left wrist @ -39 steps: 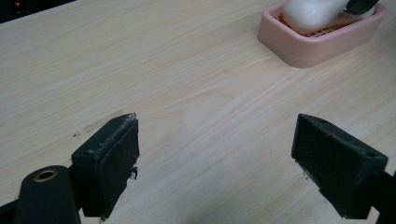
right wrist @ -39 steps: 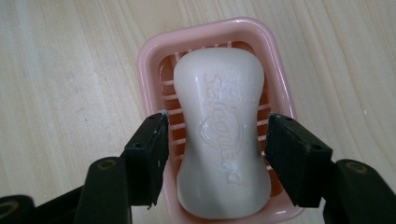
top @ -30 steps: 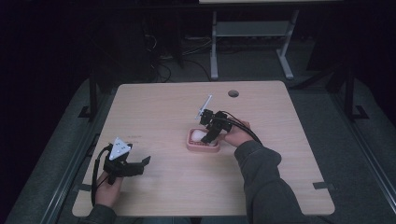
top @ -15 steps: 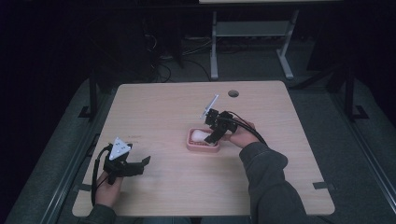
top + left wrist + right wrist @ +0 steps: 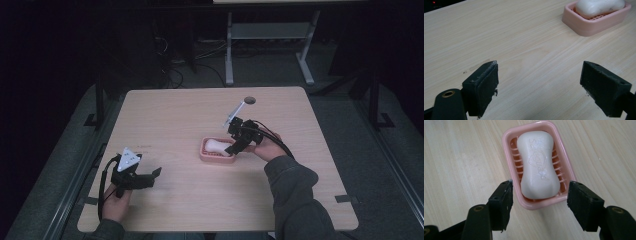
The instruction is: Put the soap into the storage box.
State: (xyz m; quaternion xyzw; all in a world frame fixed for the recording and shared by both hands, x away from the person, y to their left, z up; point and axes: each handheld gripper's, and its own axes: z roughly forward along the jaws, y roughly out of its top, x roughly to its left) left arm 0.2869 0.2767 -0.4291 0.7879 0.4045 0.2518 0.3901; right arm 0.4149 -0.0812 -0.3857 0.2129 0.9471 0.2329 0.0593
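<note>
A white bar of soap (image 5: pixel 539 165) lies in a pink soap dish (image 5: pixel 541 204) at the middle of the wooden table (image 5: pixel 190 115). My right gripper (image 5: pixel 540 192) hovers just over the dish's near end. Its jaws have just been opening and stand either side of that end, with no pad touching the dish or the soap. From above, the right gripper (image 5: pixel 235 148) sits at the right edge of the dish (image 5: pixel 212 158) and soap (image 5: pixel 216 146). My left gripper (image 5: pixel 150 176) rests open near the table's front left with nothing between its jaws; from the left gripper (image 5: pixel 539 80), the dish (image 5: pixel 596 25) lies far off.
A round cable hole (image 5: pixel 249 100) sits near the table's far edge. Beyond the table a metal desk frame (image 5: pixel 228 50) stands on the dark floor. Bare wood stretches between the two grippers.
The right gripper has drawn back a little to the right from the soap dish, and its jaws stand wider. The soap stays in the dish. The left hand has not moved.
</note>
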